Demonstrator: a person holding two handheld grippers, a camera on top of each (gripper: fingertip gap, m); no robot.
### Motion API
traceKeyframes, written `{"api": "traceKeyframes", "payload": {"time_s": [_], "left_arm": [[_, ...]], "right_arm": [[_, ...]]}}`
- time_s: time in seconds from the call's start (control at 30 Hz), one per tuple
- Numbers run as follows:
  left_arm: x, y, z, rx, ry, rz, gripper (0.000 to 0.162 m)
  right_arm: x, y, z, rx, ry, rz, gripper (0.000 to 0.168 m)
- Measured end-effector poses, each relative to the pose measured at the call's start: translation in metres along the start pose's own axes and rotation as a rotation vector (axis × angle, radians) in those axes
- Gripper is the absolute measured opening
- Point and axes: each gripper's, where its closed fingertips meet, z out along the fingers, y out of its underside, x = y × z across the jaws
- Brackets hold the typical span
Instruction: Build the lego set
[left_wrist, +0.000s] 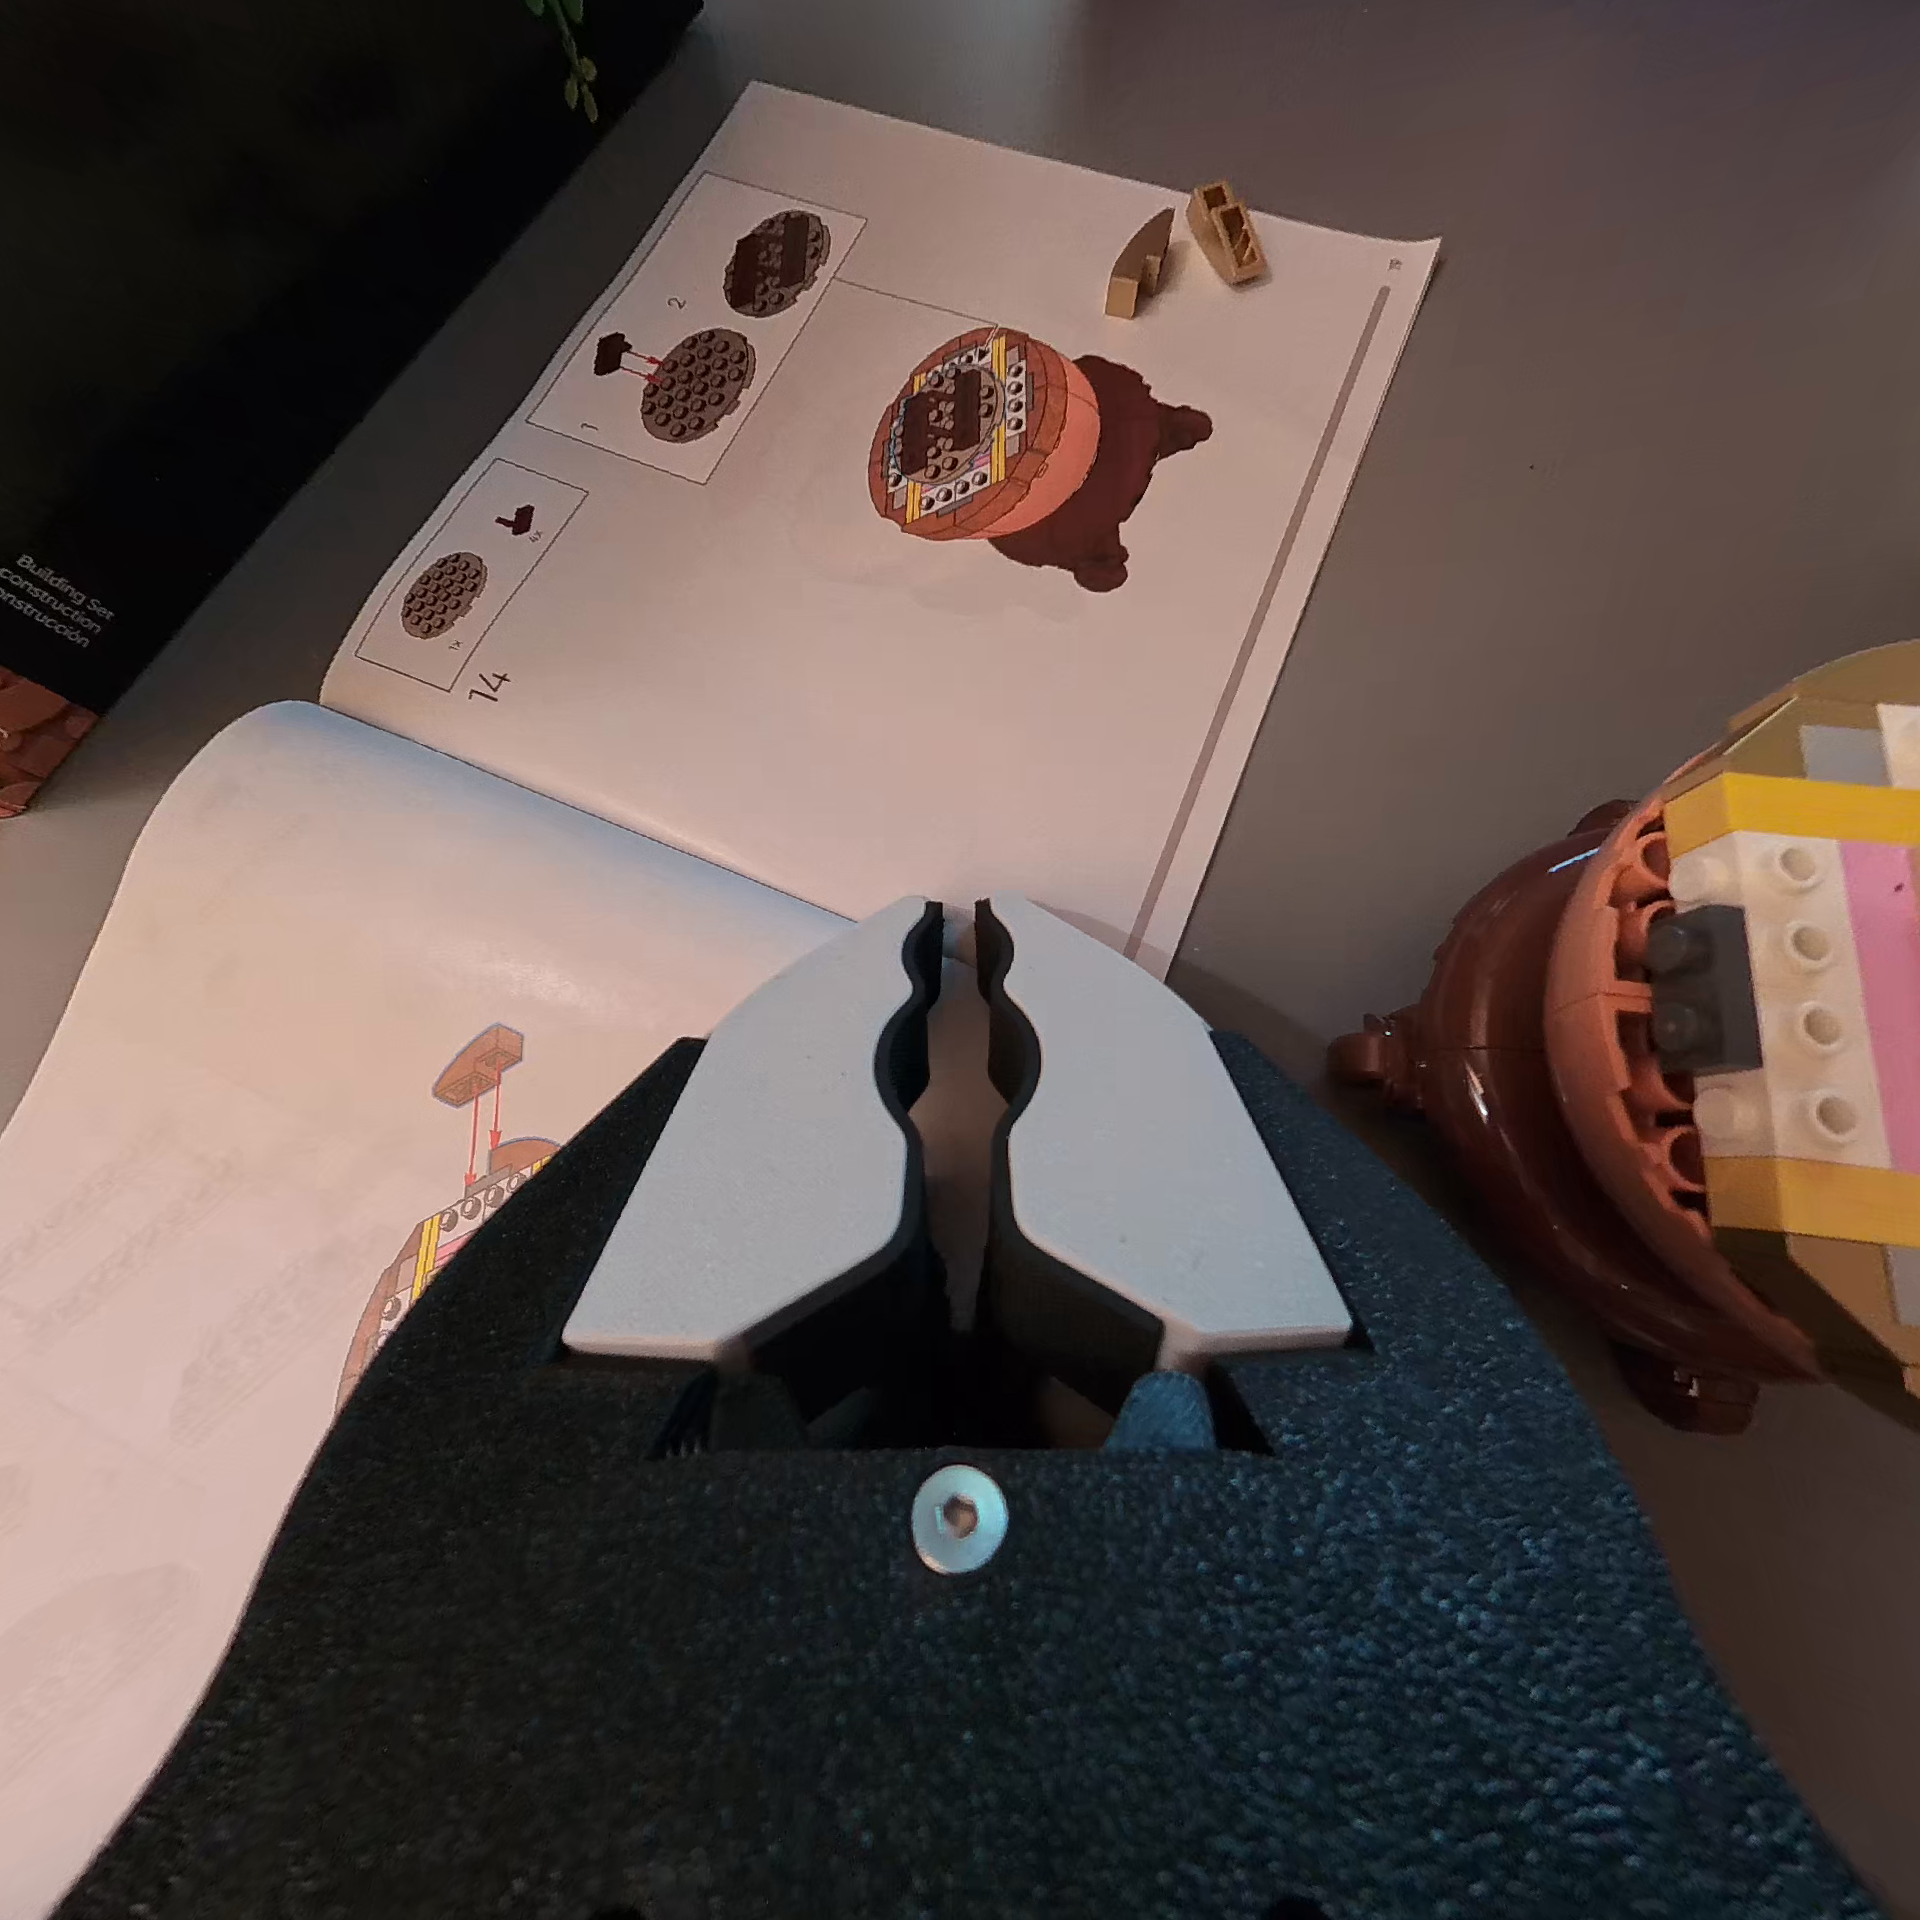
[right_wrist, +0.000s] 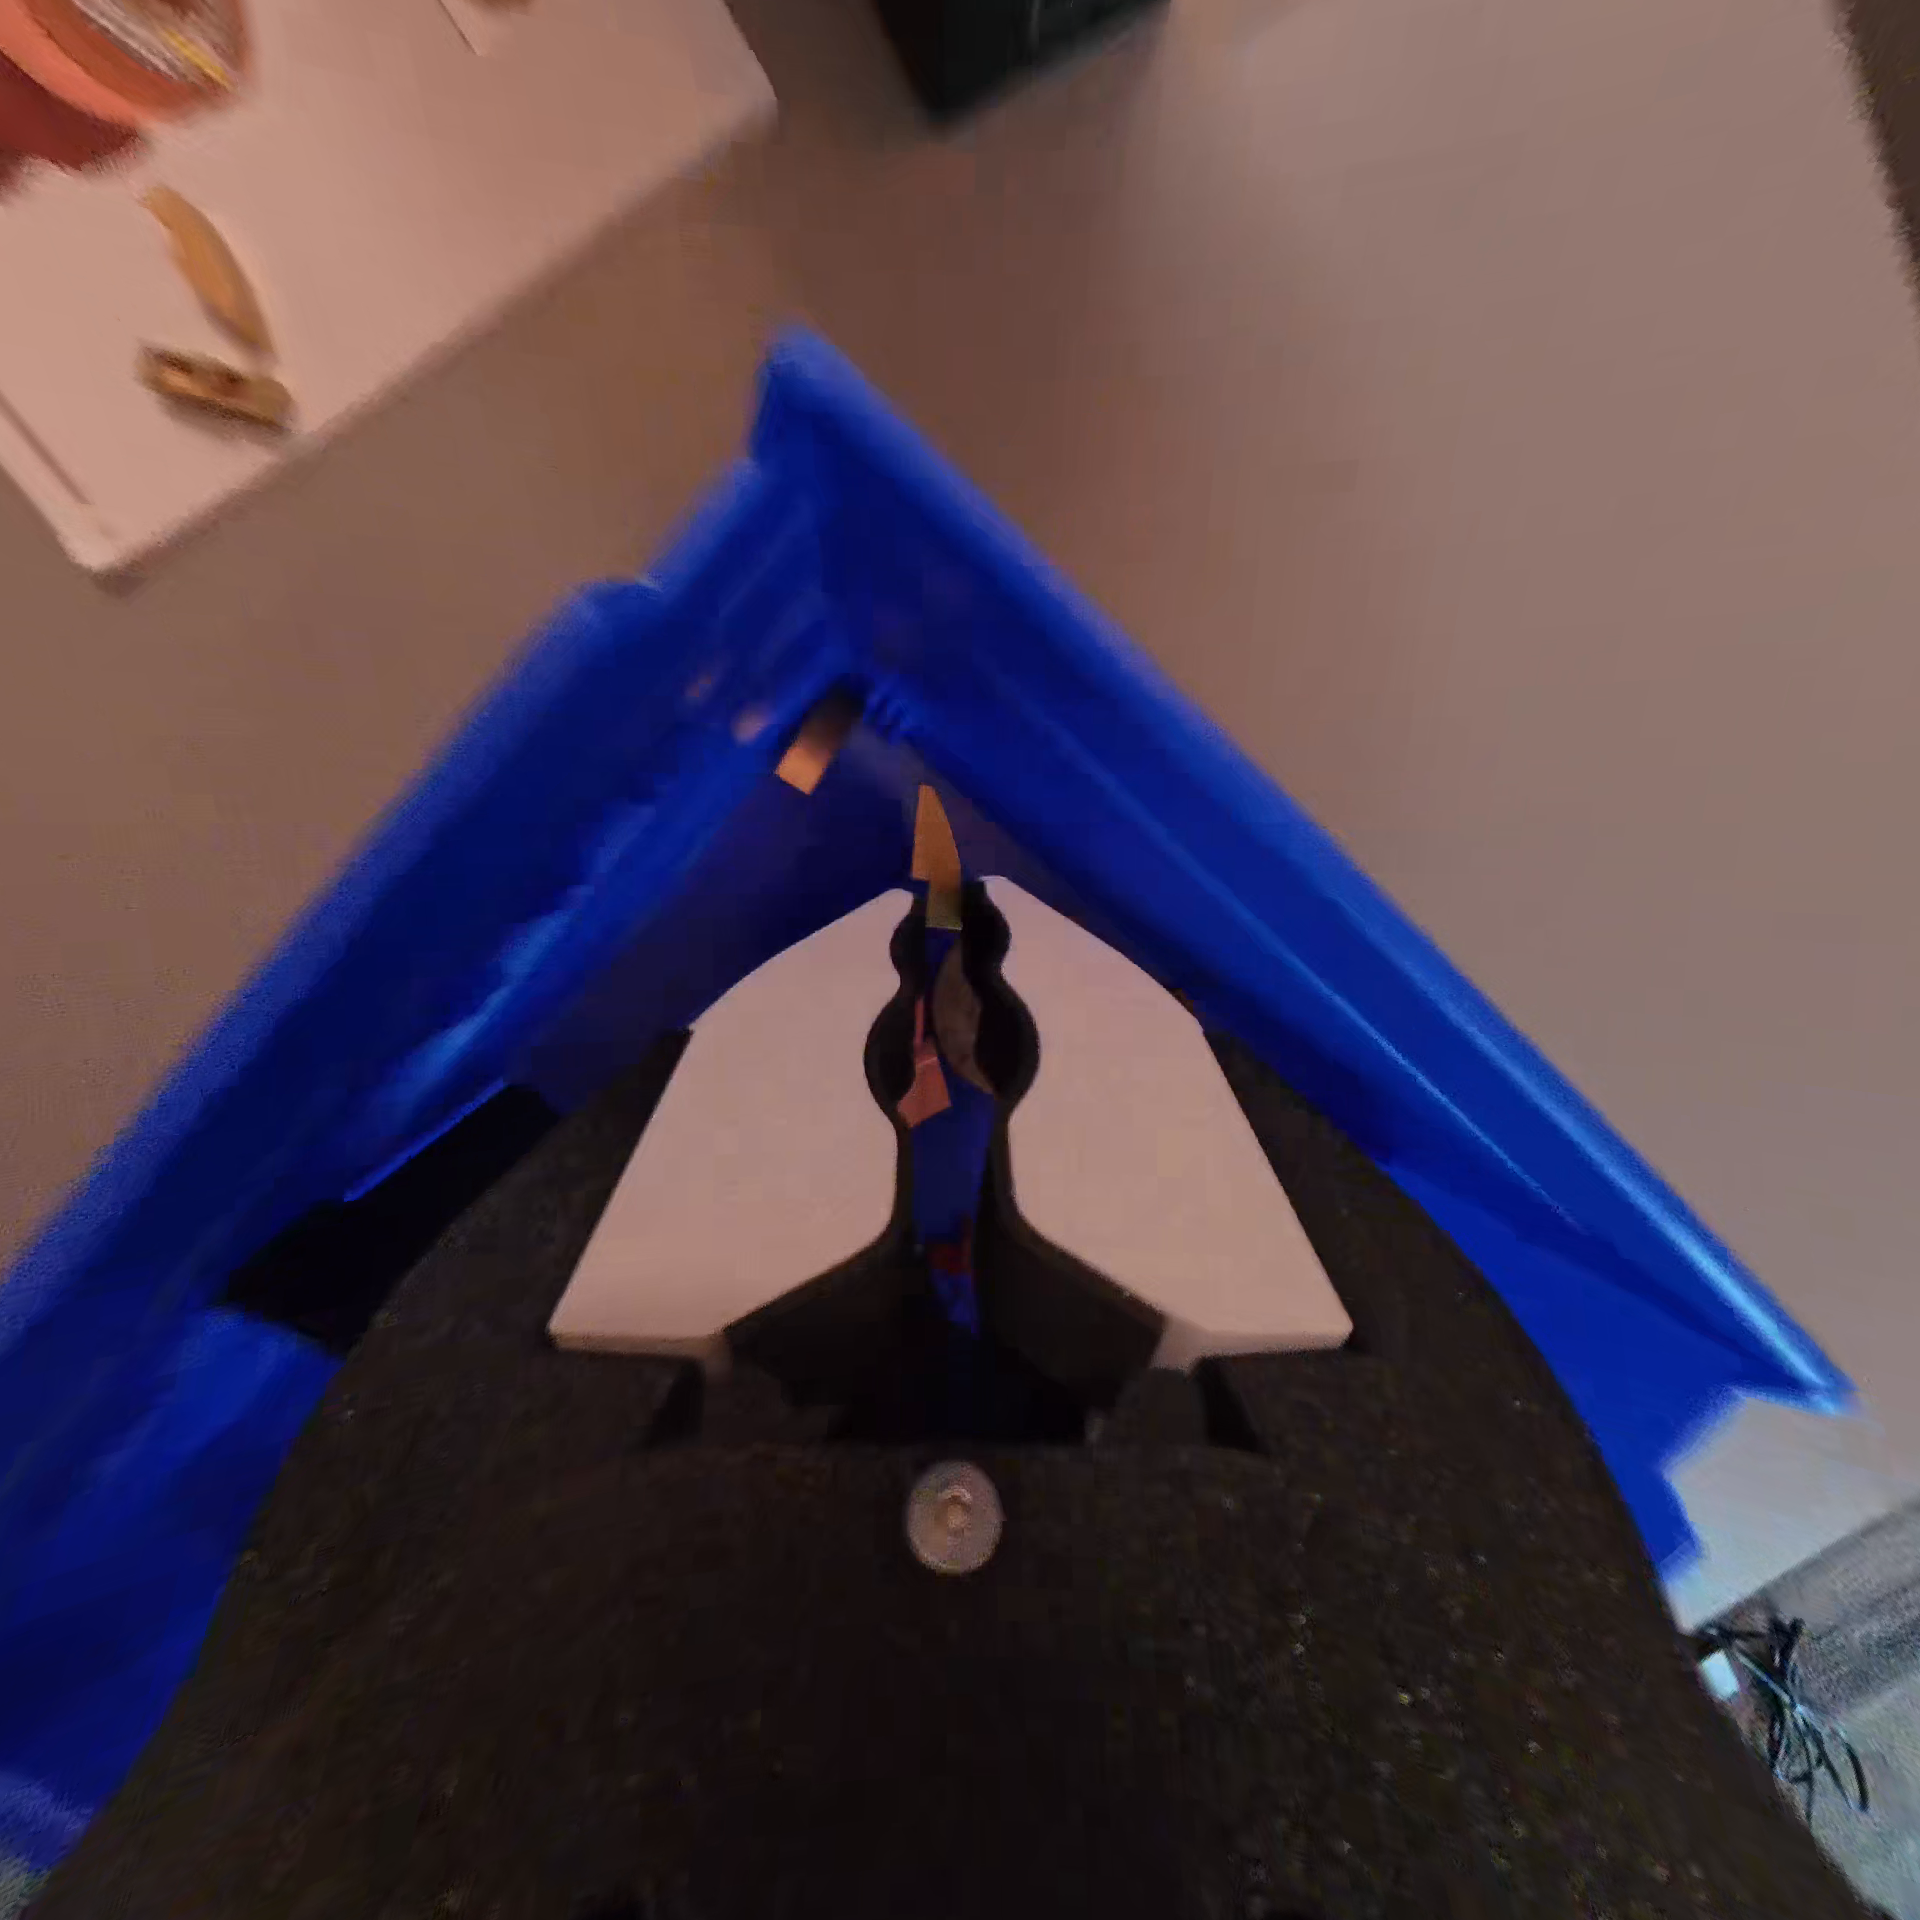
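Under everything I see a smooth grey-brown desk (left_wrist: 1558, 156), matte and evenly lit, running on to the far edge of my left view. At the top of that view a few small green leaves of a plant (left_wrist: 575, 62) hang down over the dark back corner. Low at the right edge of my right view, past the desk's edge, a tangle of thin black cable (right_wrist: 1792, 1704) lies on a speckled grey floor (right_wrist: 1849, 1579), too blurred for me to tell more.
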Motion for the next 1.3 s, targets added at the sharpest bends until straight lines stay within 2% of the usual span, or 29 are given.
{"api": "traceKeyframes", "payload": {"time_s": [0.03, 0.13, 0.2, 0.23, 0.33, 0.43, 0.6, 0.67, 0.7, 0.77, 0.87, 0.93, 1.03, 1.13, 1.17, 1.23, 1.27, 1.3], "left_arm": [[0.0, 0.0, 0.0, 0.0, 0.0, 0.0, 0.006], [0.0, 0.0, 0.0, 0.0, -0.003, 0.003, 0.006], [0.0, 0.0, 0.0, 0.0, -0.005, 0.005, 0.006], [0.0, 0.0, 0.0, 0.0, -0.004, 0.004, 0.006], [0.0, 0.0, 0.0, 0.0, 0.0, 0.0, 0.006], [0.0, 0.0, 0.0, 0.0, -0.006, 0.007, 0.006], [0.0, 0.0, 0.0, 0.001, -0.009, 0.011, 0.006], [0.0, 0.0, 0.0, 0.0, -0.004, 0.005, 0.006], [0.0, 0.0, 0.0, 0.0, -0.001, 0.002, 0.006], [0.0, 0.0, 0.0, 0.0, 0.001, -0.001, 0.006], [0.0, 0.0, 0.0, 0.0, -0.004, 0.005, 0.006], [0.0, 0.0, 0.0, 0.0, -0.006, 0.007, 0.006], [0.0, 0.0, 0.0, 0.0, 0.001, -0.001, 0.006], [0.0, 0.0, 0.0, 0.0, 0.006, -0.007, 0.006], [0.0, 0.0, 0.0, 0.0, 0.006, -0.007, 0.006], [0.0, 0.0, 0.0, 0.0, 0.004, -0.005, 0.006], [0.0, 0.0, 0.0, 0.0, 0.003, -0.003, 0.006], [0.0, 0.0, 0.0, 0.0, 0.001, -0.002, 0.006]], "right_arm": [[-0.001, -0.009, -0.014, 0.022, 0.011, -0.012, 0.007], [-0.026, -0.063, -0.051, 0.202, -0.009, -0.157, 0.006], [-0.062, -0.099, -0.054, 0.283, -0.105, -0.299, 0.006], [-0.078, -0.107, -0.044, 0.253, -0.142, -0.349, 0.006], [-0.105, -0.105, 0.01, -0.017, -0.177, -0.405, 0.006], [-0.113, -0.099, 0.054, -0.185, -0.134, -0.498, 0.006], [-0.122, -0.1, 0.084, -0.225, -0.177, -0.503, 0.006], [-0.118, -0.1, 0.086, -0.229, -0.148, -0.505, 0.014], [-0.116, -0.103, 0.082, -0.208, -0.135, -0.498, 0.024], [-0.112, -0.119, 0.062, -0.074, -0.11, -0.455, 0.025], [-0.099, -0.15, 0.003, 0.266, -0.071, -0.335, 0.03], [-0.089, -0.152, -0.041, 0.466, -0.081, -0.258, 0.037], [-0.068, -0.129, -0.086, 0.638, -0.081, -0.154, 0.046], [-0.045, -0.098, -0.113, 0.743, -0.01, -0.09, 0.054], [-0.037, -0.088, -0.119, 0.773, 0.03, -0.076, 0.061], [-0.024, -0.07, -0.123, 0.801, 0.102, -0.075, 0.096], [-0.017, -0.061, -0.122, 0.785, 0.137, -0.079, 0.104], [-0.013, -0.052, -0.118, 0.756, 0.158, -0.092, 0.101]]}}
